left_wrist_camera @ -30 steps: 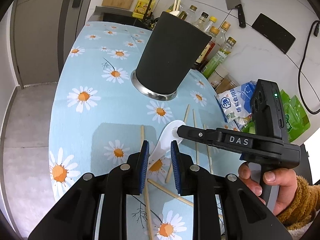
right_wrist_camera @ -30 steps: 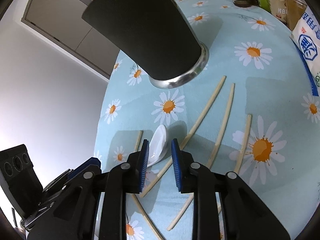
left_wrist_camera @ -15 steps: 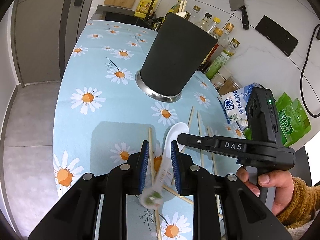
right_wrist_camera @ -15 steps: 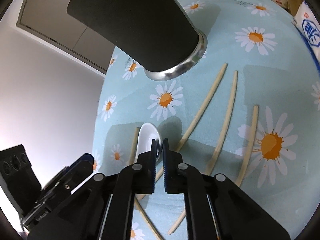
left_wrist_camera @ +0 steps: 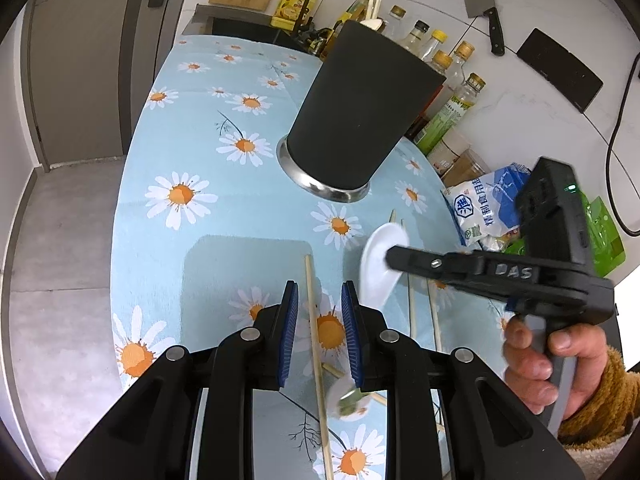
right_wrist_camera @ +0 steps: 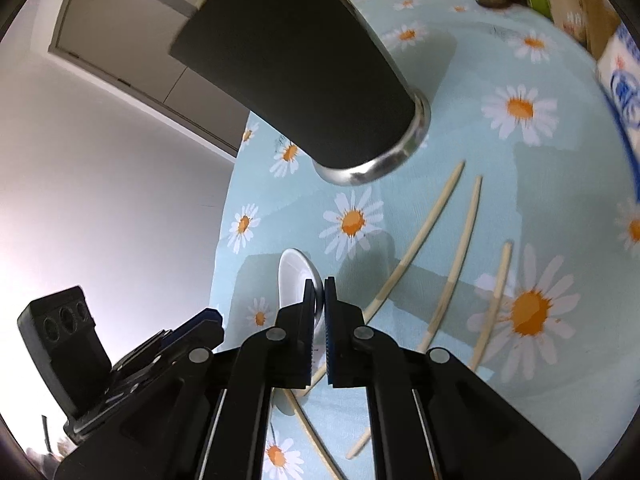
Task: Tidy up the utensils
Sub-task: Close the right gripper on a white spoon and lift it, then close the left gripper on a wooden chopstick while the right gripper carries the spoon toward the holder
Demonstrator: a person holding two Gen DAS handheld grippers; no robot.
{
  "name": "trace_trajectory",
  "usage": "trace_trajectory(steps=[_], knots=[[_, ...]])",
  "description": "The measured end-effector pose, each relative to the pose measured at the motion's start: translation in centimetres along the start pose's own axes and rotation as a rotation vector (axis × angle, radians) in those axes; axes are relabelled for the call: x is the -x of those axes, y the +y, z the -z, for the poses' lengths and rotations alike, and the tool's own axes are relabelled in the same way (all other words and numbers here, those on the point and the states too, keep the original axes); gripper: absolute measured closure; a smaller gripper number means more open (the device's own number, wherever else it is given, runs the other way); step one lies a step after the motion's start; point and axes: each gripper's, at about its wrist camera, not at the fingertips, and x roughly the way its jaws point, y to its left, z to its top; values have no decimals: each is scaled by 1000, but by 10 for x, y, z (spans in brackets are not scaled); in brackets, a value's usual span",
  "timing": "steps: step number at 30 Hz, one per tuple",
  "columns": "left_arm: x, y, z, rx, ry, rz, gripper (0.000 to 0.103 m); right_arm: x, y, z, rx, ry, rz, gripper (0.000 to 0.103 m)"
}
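Observation:
My right gripper (right_wrist_camera: 319, 284) is shut on the bowl of a white ceramic spoon (right_wrist_camera: 294, 276) and holds it tilted above the daisy tablecloth. In the left wrist view the right gripper (left_wrist_camera: 390, 258) reaches in from the right, and the spoon (left_wrist_camera: 376, 264) hangs with its blurred handle end low. My left gripper (left_wrist_camera: 319, 292) stands open with nothing gripped. One chopstick (left_wrist_camera: 314, 320) lies on the cloth beneath its gap. Several more chopsticks (right_wrist_camera: 424, 236) lie to the right. A tall black utensil holder (left_wrist_camera: 360, 120) with a steel base stands beyond.
Sauce bottles (left_wrist_camera: 452, 104) line the wall behind the holder, with a salt bag (left_wrist_camera: 484, 204) and a green packet (left_wrist_camera: 600, 232) at the right. A sink (left_wrist_camera: 248, 28) lies at the far end. The table edge (left_wrist_camera: 120, 208) drops to the floor at the left.
The right gripper closed on the spoon's bowl and lifted it off the cloth; the handle swung out from between the left fingers. The left gripper stayed open and still.

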Motion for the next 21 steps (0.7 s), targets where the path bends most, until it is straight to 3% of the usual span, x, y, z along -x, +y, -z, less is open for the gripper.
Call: trace_trajectory(steps=[11,21], knots=[[-21,-10,-5,-49,136,-26,82,55,7,-17,124,-80,52,98],[-48,-29,-10,-105,305,-164,82,95,6,-30,242,-127,75,98]])
